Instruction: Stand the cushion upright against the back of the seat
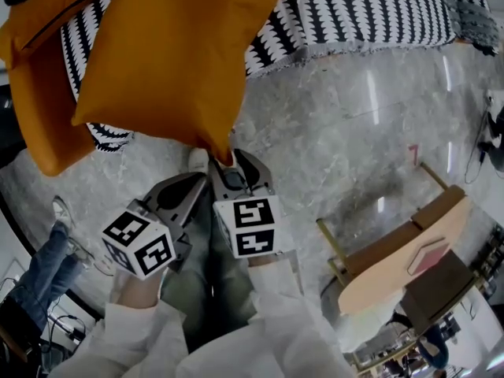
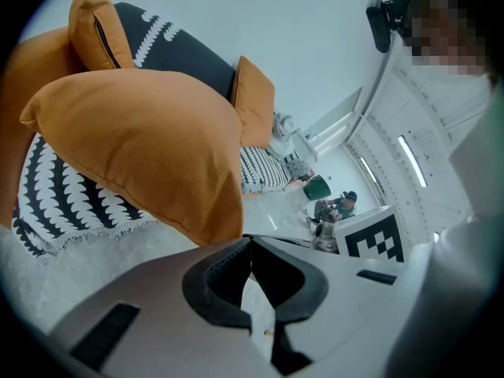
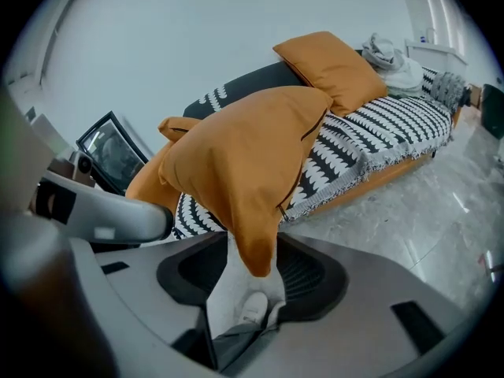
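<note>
Marble floor [image 1: 354,132]; cushion [image 1: 173,53] corner btwn R tongs [image 1: 235,165], jaws apart.

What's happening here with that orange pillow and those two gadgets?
A person holds tongs in each hand at the lower corner of an orange fabric cushion, in front of a black-and-white patterned sofa. The right tongs stand open around that corner; the left tongs look shut beside it. The cushion is not yet upright against the seat back.
</note>
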Demonstrator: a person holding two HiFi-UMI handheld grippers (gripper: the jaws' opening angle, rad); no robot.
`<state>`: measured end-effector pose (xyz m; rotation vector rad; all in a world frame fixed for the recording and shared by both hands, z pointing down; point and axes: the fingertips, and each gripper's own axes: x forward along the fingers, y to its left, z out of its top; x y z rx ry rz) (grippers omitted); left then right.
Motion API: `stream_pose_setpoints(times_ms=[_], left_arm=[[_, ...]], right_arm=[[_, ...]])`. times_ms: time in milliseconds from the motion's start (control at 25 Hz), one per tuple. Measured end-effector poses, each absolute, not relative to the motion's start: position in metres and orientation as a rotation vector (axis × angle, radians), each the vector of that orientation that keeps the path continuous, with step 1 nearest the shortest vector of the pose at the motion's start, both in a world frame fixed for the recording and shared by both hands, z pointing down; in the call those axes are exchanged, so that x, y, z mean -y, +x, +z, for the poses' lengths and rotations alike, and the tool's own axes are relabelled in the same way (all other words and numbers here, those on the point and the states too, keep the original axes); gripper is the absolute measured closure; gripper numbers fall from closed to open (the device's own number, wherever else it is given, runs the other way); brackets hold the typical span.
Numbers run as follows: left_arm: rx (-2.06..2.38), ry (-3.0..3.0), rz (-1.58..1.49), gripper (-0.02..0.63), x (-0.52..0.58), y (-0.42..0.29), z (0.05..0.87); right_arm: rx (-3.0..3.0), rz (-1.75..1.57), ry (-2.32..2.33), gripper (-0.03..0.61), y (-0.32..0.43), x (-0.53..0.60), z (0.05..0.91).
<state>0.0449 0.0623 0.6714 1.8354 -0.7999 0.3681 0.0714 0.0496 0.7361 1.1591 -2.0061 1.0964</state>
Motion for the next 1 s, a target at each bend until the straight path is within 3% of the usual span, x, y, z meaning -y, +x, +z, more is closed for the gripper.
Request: stream_pose_setpoints(times_ms=[600,1000], left_arm=[[0.814,1.821,0.337,0.606,-0.056,0.037,0.679],[0.826,1.838,0.323,0.606,-0.053,0.031,0.671]], right_arm=[[1.969,1.113,1.195,0.404,0.07,-0.043,0.758],[1.984,1.117,1.227,0.503,0.066,-0.036,0.746]])
